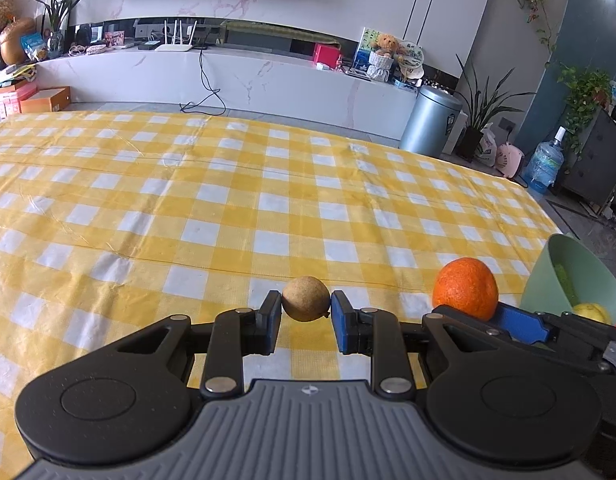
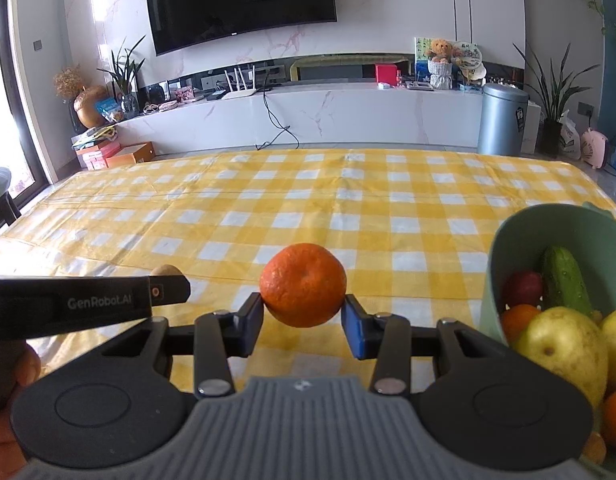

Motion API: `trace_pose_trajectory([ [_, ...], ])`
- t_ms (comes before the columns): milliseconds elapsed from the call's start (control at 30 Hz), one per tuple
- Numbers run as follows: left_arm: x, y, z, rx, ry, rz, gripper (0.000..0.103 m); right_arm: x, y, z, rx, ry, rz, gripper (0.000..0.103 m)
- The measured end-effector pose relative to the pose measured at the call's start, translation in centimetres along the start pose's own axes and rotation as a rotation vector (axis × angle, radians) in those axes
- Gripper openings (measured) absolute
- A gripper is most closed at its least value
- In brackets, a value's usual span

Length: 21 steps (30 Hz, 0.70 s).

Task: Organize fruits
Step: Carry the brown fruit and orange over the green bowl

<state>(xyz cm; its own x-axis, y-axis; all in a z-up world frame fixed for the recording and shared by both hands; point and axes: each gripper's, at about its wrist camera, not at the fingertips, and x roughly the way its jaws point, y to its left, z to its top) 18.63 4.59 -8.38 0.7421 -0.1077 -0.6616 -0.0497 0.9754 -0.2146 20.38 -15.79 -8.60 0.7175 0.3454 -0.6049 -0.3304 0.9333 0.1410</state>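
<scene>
Your left gripper (image 1: 306, 312) pinches a small round tan-brown fruit (image 1: 306, 299) between its blue pads, held low over the yellow-and-white checked tablecloth (image 1: 228, 208). Your right gripper (image 2: 303, 312) is clamped on a mandarin orange (image 2: 303, 284), both pads pressing its sides; in the left wrist view that same orange (image 1: 465, 288) sits just to the right of the brown fruit, with the right gripper's blue finger (image 1: 519, 326) touching it.

To the right of both stands a pale green bowl (image 2: 507, 256) — its wall rises just beside the right gripper's outer finger. Inside it lie a cucumber (image 2: 565, 280), a red fruit (image 2: 521, 288), a yellow pear (image 2: 563, 348) and more oranges (image 2: 517, 318), crowded together.

The left gripper's black body (image 2: 88, 300) crosses the lower left of the right wrist view, near the orange but not touching it — the brown fruit (image 2: 166, 270) peeks just above it.

Beyond the table's far edge stand a grey bin (image 2: 501, 118), potted plants (image 2: 553, 100) and a wall-mounted television (image 2: 240, 0).
</scene>
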Motion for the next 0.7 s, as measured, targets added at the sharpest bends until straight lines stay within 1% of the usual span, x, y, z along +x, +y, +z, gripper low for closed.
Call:
trace_pose_trajectory([
  [367, -4.4, -1.5, 0.7, -0.034, -0.021, -0.045, 0.03, -7.5, 0.3, 0.7, 0.001, -0.11, 0.005, 0.04],
  [500, -6.0, -3.3, 0.9, -0.02, -0.032, -0.076, 0.03, -10.7, -0.5, 1.0, 0.012, -0.14, -0.006, 0.04],
  [700, -7.9, -6.8, 1.1, 0.024, -0.052, -0.125, 0.03, -14.7, -2.7, 1.3, 0.036, -0.157, -0.055, 0.04],
])
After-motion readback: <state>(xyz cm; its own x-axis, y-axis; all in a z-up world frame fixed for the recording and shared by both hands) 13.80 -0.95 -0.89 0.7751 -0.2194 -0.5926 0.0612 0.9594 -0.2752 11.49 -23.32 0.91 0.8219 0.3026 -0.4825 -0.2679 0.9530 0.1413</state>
